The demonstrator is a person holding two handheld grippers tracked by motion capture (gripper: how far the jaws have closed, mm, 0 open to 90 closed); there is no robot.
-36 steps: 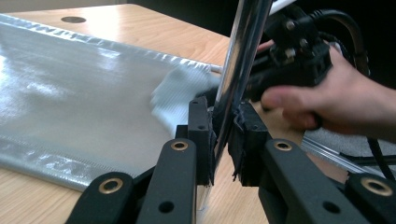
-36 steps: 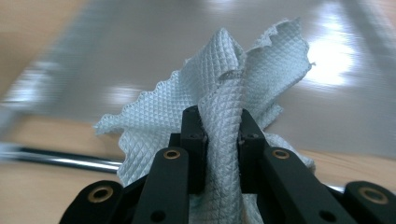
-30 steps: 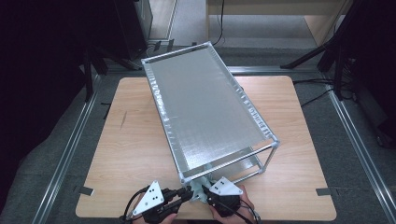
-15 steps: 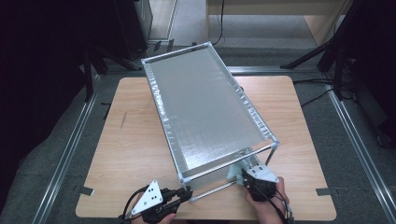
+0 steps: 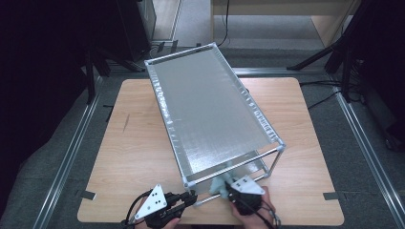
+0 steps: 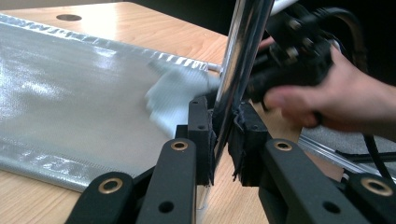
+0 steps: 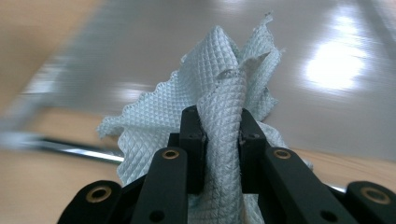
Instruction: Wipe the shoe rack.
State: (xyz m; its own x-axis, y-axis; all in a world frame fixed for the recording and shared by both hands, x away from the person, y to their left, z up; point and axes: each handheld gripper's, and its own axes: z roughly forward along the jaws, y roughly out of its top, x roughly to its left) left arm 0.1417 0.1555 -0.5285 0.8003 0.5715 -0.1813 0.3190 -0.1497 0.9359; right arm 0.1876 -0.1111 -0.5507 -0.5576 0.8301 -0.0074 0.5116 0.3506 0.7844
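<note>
Our right gripper (image 5: 228,187), clamped on the cloth (image 7: 219,135), sits low centre, the rack's (image 5: 212,102) lower shelf (image 6: 70,93) stretching toward the upper left.

shelf floor (image 7: 154,37) motion-blurred, cloth (image 5: 220,185) half hidden under top shelf (image 5: 210,109)

From above the near table (image 5: 143,143) edge we look forward and down. Our gripper cameras sit close at six o'clock, sharing the rack's (image 5: 210,114) lower shelf (image 6: 70,93) and cloth (image 7: 224,121).
</note>
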